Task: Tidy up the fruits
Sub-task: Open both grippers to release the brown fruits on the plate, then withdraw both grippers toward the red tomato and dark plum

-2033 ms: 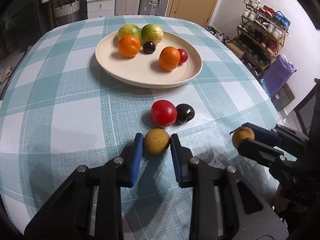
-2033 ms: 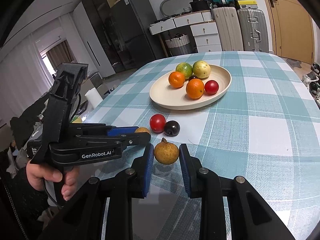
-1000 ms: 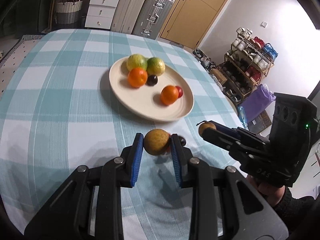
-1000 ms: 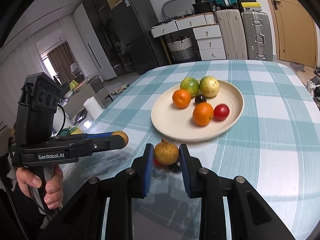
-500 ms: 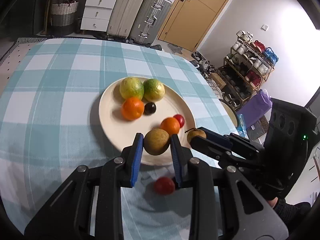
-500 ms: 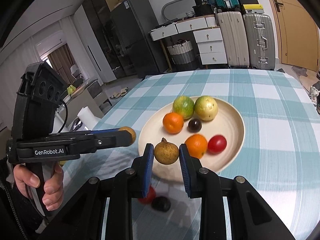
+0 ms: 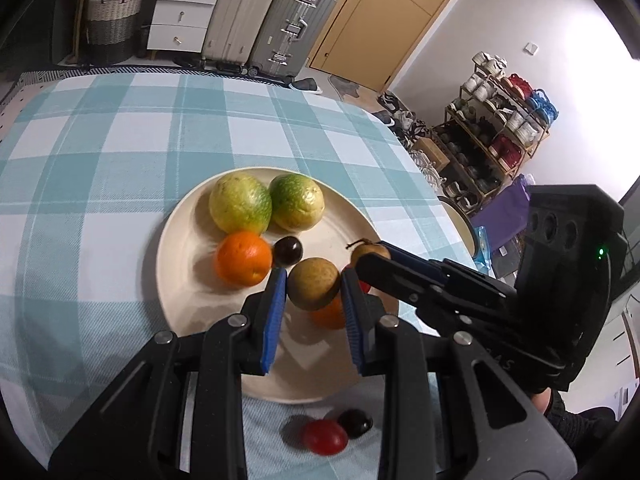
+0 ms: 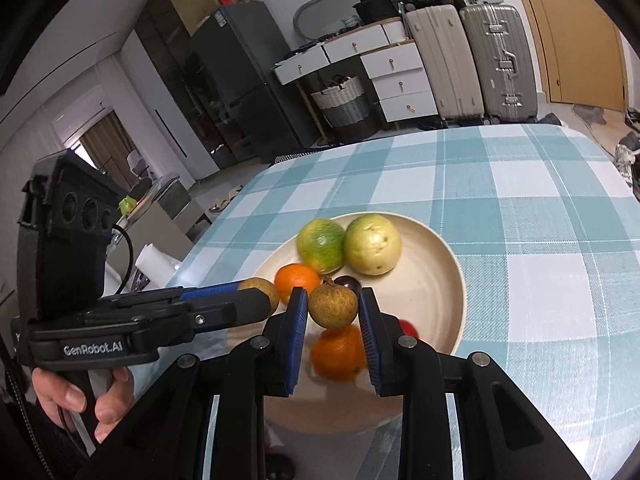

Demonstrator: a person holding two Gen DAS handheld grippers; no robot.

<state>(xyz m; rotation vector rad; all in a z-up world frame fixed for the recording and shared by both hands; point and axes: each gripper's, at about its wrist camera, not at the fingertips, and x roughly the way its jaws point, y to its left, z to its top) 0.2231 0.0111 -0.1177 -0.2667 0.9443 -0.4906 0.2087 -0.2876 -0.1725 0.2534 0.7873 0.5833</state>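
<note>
an orange [image 7: 329, 314] on the plate [image 7: 176, 240] is largely hidden behind the brown fruit [image 7: 313, 283] and appears blurred. a red fruit [image 8: 408, 327] on the plate is mostly covered by the right gripper's finger [image 8: 370, 344]. the dark fruit [image 8: 280, 470] below the plate is cut off by the picture's lower edge.

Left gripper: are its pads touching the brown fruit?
Touching. The left wrist view shows both blue pads of the left gripper pressed against the brown fruit, held above the plate.
</note>
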